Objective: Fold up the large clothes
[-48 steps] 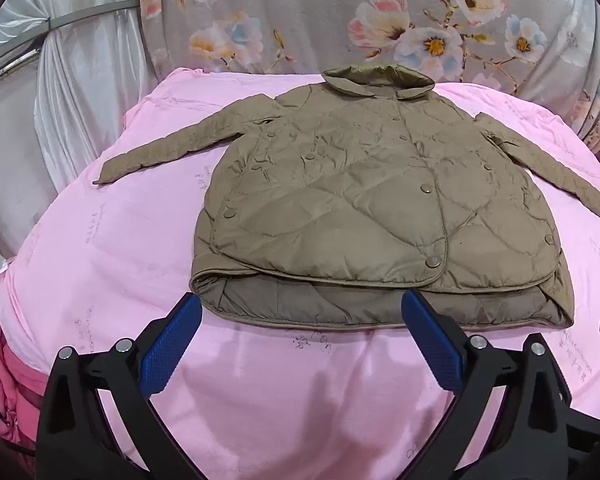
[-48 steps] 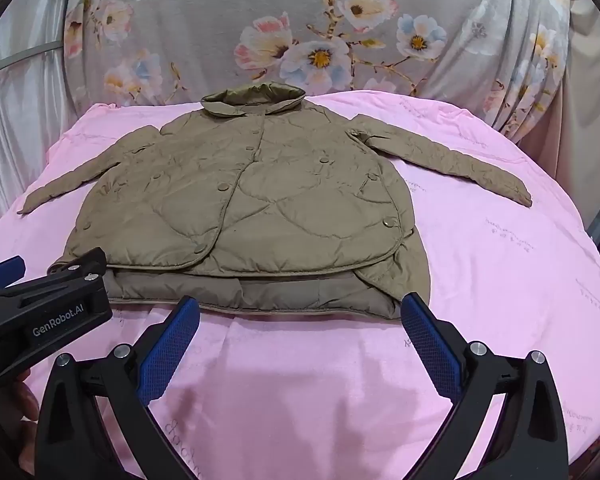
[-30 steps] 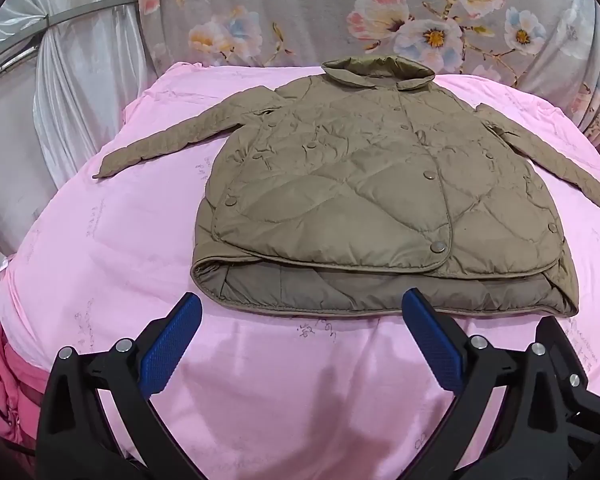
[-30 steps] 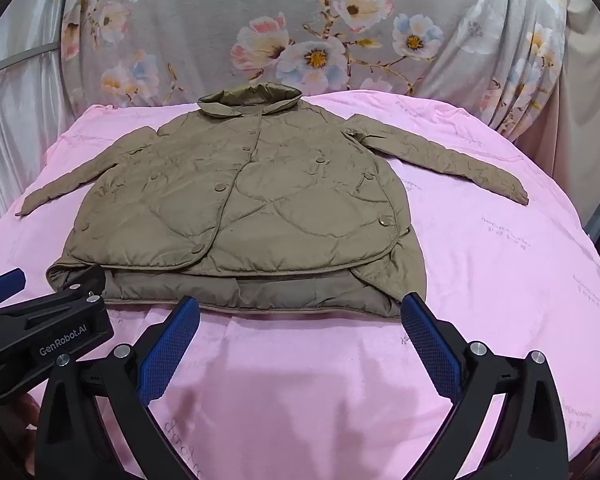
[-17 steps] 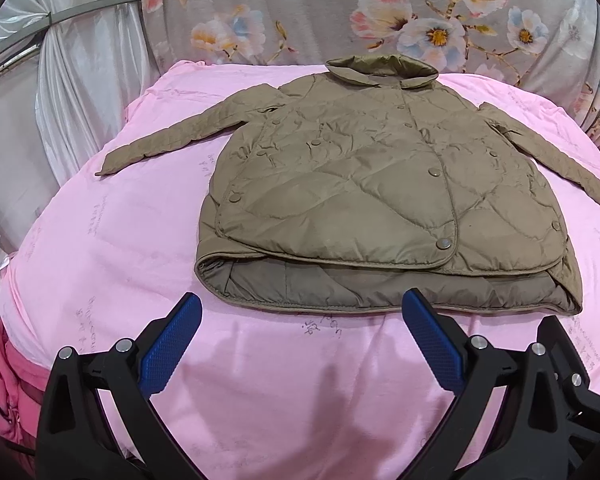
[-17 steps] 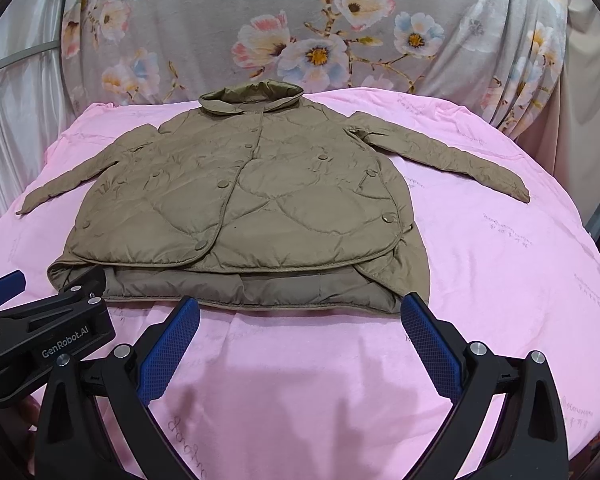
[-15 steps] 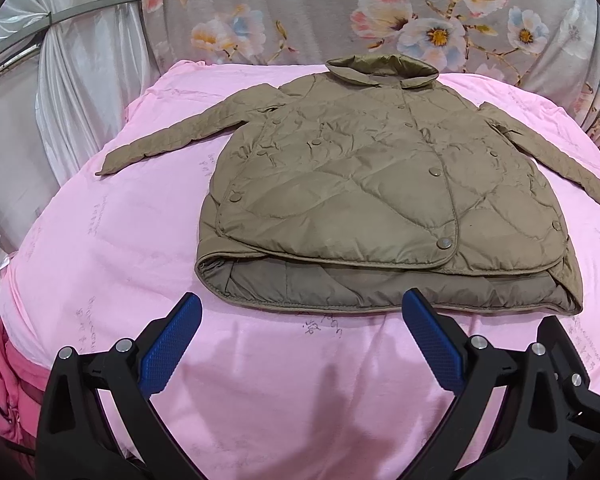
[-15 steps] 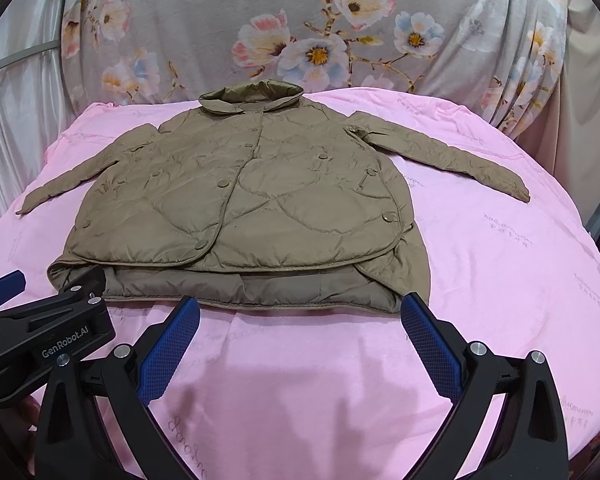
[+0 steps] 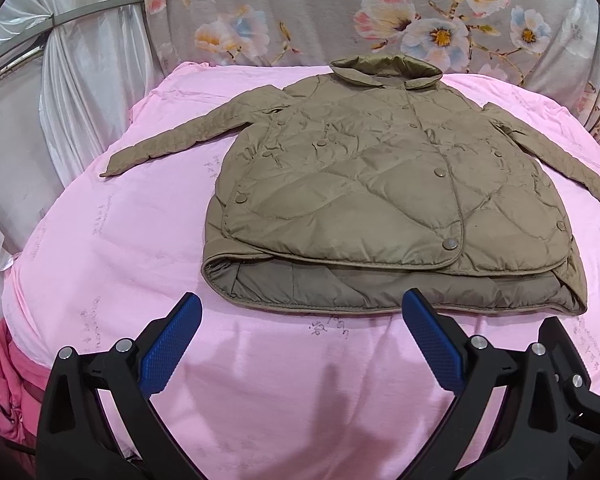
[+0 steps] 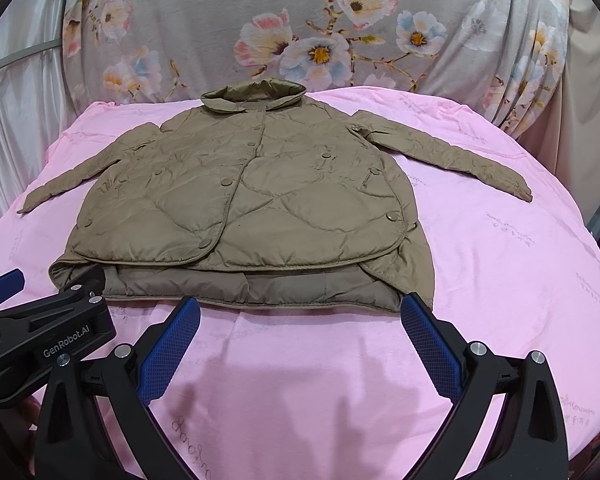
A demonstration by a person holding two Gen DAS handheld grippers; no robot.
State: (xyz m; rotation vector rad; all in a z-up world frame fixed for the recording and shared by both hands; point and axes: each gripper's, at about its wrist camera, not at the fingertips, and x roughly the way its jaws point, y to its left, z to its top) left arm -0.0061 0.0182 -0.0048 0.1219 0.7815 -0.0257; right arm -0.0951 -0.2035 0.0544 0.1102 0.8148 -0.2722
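An olive quilted jacket (image 9: 380,184) lies flat, front up and buttoned, on a pink-covered table (image 9: 100,248), collar at the far side, both sleeves spread outward. It also shows in the right wrist view (image 10: 260,200). My left gripper (image 9: 302,320) is open and empty, just short of the hem's left half. My right gripper (image 10: 298,322) is open and empty, just short of the hem's right half. The left gripper's body (image 10: 44,340) shows at the lower left of the right wrist view.
The pink cover (image 10: 520,280) drapes over a rounded table. A grey floral cloth (image 10: 320,32) hangs behind it. White curtains (image 9: 60,92) hang at the left. A red-pink bundle of cloth (image 9: 8,392) lies below the table's left edge.
Both views shifted slightly; the jacket lies as it did. Both grippers stay open near the hem.
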